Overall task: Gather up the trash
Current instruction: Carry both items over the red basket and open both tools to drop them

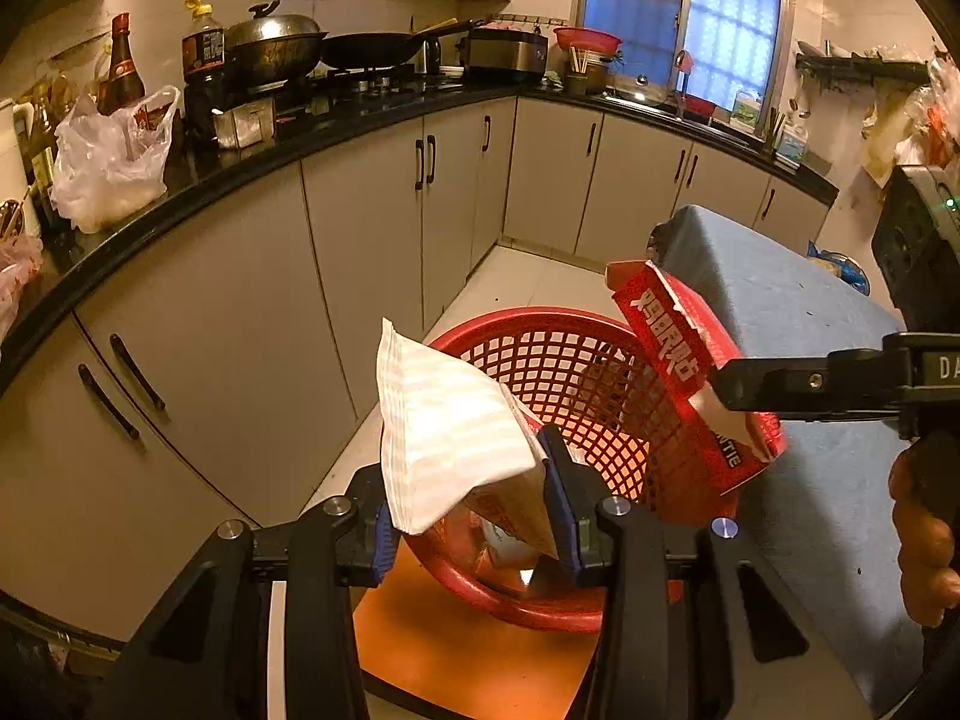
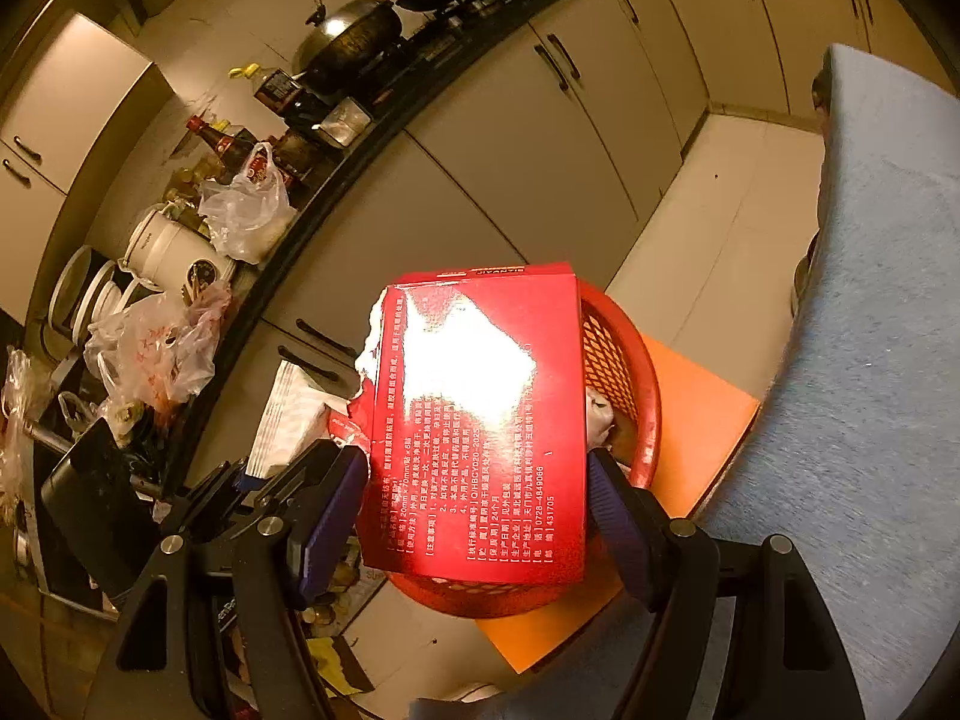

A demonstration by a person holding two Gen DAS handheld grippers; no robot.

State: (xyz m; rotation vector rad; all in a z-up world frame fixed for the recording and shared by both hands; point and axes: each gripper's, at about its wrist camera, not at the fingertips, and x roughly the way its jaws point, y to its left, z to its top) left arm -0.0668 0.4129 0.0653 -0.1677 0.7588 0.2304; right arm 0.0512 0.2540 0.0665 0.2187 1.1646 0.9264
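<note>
A red mesh basket (image 1: 576, 378) stands on an orange stool (image 1: 456, 654) between the cabinets and a table. My left gripper (image 1: 474, 516) is shut on a white striped pouch (image 1: 444, 426), held over the basket's near rim. My right gripper (image 2: 480, 504) is shut on a torn red carton (image 2: 486, 420) with white print. It hangs over the basket (image 2: 624, 360). In the left wrist view the red carton (image 1: 678, 354) sits above the basket's right side, pinched by the right gripper's fingers (image 1: 774, 384). The white pouch (image 2: 288, 414) shows left of the carton in the right wrist view.
A black countertop (image 1: 252, 162) carries bottles, woks, a stove and a white plastic bag (image 1: 108, 162). Beige cabinets run under it. A blue-grey covered table (image 1: 798, 324) stands right of the basket. A person's hand (image 1: 924, 540) grips the right tool. Pale floor tiles lie beyond.
</note>
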